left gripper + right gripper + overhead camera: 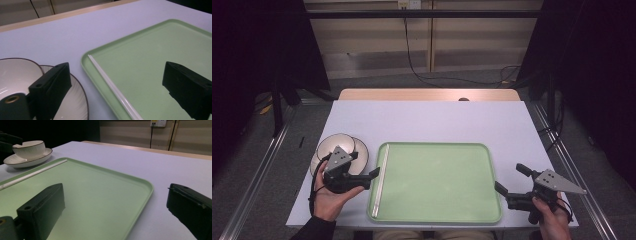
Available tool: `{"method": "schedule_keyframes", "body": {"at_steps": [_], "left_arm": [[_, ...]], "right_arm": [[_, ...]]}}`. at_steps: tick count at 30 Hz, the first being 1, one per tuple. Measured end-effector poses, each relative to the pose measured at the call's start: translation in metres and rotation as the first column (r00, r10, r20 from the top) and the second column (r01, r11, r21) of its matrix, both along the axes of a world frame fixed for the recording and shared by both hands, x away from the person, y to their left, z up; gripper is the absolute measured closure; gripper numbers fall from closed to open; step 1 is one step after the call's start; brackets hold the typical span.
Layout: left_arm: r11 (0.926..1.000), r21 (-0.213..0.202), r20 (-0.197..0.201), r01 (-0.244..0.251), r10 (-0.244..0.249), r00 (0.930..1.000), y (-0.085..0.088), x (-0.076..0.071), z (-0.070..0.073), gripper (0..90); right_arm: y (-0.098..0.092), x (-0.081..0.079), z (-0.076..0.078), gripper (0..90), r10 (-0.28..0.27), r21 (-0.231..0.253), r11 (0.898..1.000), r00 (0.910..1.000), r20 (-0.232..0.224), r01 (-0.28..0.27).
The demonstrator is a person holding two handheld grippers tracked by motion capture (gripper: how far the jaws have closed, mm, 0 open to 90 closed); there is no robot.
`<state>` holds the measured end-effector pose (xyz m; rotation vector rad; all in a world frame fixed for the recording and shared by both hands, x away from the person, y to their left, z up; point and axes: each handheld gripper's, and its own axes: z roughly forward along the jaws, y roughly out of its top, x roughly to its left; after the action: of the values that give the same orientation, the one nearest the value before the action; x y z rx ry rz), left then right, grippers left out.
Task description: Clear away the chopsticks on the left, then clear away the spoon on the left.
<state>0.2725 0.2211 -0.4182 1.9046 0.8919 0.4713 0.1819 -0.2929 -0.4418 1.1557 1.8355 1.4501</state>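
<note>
A pale green tray [437, 182] [155, 47] [100, 182] lies at the table's front middle. A thin white stick [382, 177] [107, 80] [32, 173] rests along the tray's left inner edge. Left of the tray, a white bowl [333, 142] [15, 75] [28, 148] with a dark rim sits on a matching plate [362, 156] [76, 105] [27, 160]. My left gripper [366, 164] [117, 72] hovers over the plate's right side, open, its jaws spanning the tray's left rim and the stick. My right gripper [511, 178] [116, 195] stands open at the tray's right rim, holding nothing.
The white table [437, 120] has a wooden strip [427, 94] along its far edge. Cables [412, 55] hang against the back wall beyond it. Metal rails [257, 170] run along the floor on both sides.
</note>
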Motion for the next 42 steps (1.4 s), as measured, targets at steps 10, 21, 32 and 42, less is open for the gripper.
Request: {"method": "schedule_keyframes", "body": {"at_steps": [10, 21, 32, 42], "left_arm": [[0.9988, -0.019, 0.001, -0.046, 0.046, 0.999, 0.035, -0.004, 0.017, 8.6], [0.9873, -0.012, 0.0, -0.159, 0.159, 0.9873, 0.058, 0.0, 0.024, 13.1], [0.9588, 0.065, -0.03, -0.276, 0.279, 0.9599, 0.082, 0.021, 0.025, 17.1], [0.9279, 0.15, -0.09, -0.341, 0.357, 0.9298, 0.089, 0.039, 0.007, 9.4]], "right_arm": [[0.003, 0.003, 0.001, 1.3, 0.005, -0.001, 1.0, 1.0, 0.001, -0.005], [0.003, 0.002, 0.001, 1.3, 0.02, -0.008, 1.0, 0.9998, 0.006, -0.02], [0.004, 0.004, 0.0, 1.4, 0.025, -0.01, 1.0, 0.9997, 0.005, -0.025], [0.003, 0.004, 0.0, 1.4, 0.025, -0.009, 1.0, 0.9997, 0.002, -0.025]]}}
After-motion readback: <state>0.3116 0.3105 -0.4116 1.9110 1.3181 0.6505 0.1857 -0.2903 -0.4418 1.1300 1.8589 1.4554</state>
